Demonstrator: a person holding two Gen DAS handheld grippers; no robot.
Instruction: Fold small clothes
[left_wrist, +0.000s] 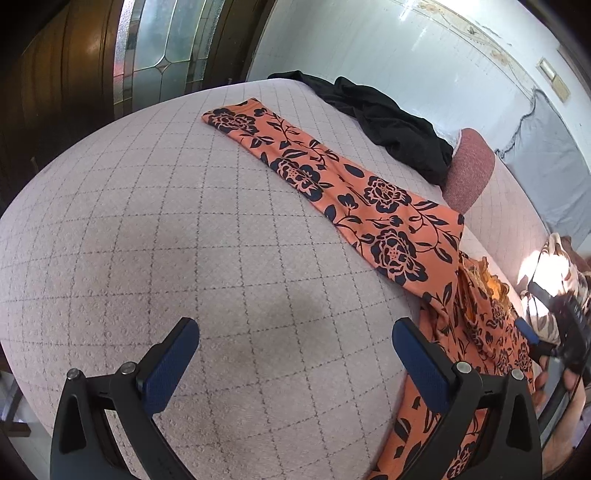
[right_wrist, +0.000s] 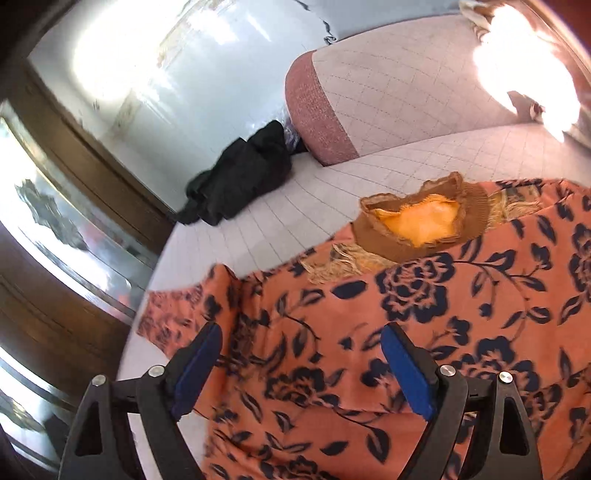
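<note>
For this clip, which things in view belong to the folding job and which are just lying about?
Part of the job:
- orange floral garment, spread along the quilted bed cover
- left gripper, open over bare cover
- right gripper, open over the floral fabric

Lying about:
- black clothing heap, possibly next in line
- brown lace-trimmed piece
- pink bolster

My left tool (left_wrist: 295, 345) points down at an angle, its 2 pads spread wide with nothing between them. My right tool (right_wrist: 301, 350) is also spread wide and grips nothing.
</note>
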